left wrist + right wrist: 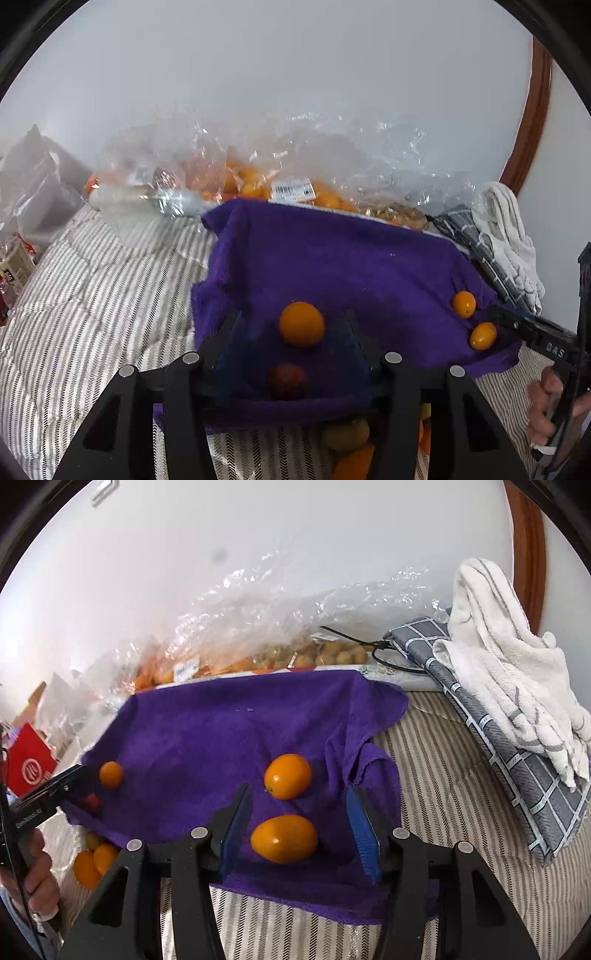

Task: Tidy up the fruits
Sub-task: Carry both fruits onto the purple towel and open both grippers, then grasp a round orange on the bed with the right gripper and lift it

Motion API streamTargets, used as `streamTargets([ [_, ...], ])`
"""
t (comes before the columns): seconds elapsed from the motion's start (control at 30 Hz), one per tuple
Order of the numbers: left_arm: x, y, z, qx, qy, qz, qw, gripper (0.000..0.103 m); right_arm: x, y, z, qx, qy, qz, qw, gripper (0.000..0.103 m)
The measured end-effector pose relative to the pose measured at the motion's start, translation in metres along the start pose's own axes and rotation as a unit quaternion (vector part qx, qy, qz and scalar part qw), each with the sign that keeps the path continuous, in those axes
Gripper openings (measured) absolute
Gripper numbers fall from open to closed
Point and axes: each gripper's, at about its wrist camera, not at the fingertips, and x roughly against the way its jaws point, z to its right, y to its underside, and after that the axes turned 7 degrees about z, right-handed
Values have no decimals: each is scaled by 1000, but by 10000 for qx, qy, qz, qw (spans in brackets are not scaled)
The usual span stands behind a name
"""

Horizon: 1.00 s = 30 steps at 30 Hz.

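We have laid the purple towel (332, 258) over the striped bedding (92, 295) as a soft sorting patch, so the orange fruits rest on it without rolling, and both grippers stand released: the left gripper (291, 332) has an orange fruit (301, 324) and a dark red one (288, 380) loose between its spread jaws, the right gripper (299, 830) brackets an oval fruit (283, 838) without touching it. Only our right view shows the spare heap of fruits (92, 860) clearly, off the towel's left edge, and the tan produce in the bags (325, 653); only our left view shows the barcode label (293, 190).
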Motion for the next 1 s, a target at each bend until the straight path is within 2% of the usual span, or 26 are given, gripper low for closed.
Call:
streamTargets([
  [0.07, 2, 1, -3, 41, 40, -8, 10000, 51, 2, 2, -2, 84, -134, 7, 9999, 52],
  [0.2, 8, 3, -8, 37, -27, -15, 10000, 51, 12, 1, -15, 501, 378, 341, 9974, 52],
  [0.23, 10, 4, -8, 15, -43, -9, 10000, 51, 16, 1, -16, 470, 359, 346, 9976, 52],
  [0.33, 22, 8, -4, -251, -477, 80, 9985, 51, 29, 3, -20, 245, 103, 104, 9996, 52],
  [0.47, 43, 20, -14, -268, -392, -11, 9989, 51, 49, 18, -31, 187, 17, -103, 9998, 52],
  [0.57, 61, 29, -27, -135, -350, -16, 9993, 51, 69, 35, -51, 320, -28, -54, 9995, 59],
  [0.73, 87, 43, -43, -115, -578, 99, 9982, 51, 91, 59, -87, 609, -272, -44, 9978, 63],
  [1.0, 113, 55, -85, 704, -562, 196, 9957, 51, 95, 95, -131, 1097, -428, -235, 9928, 63],
])
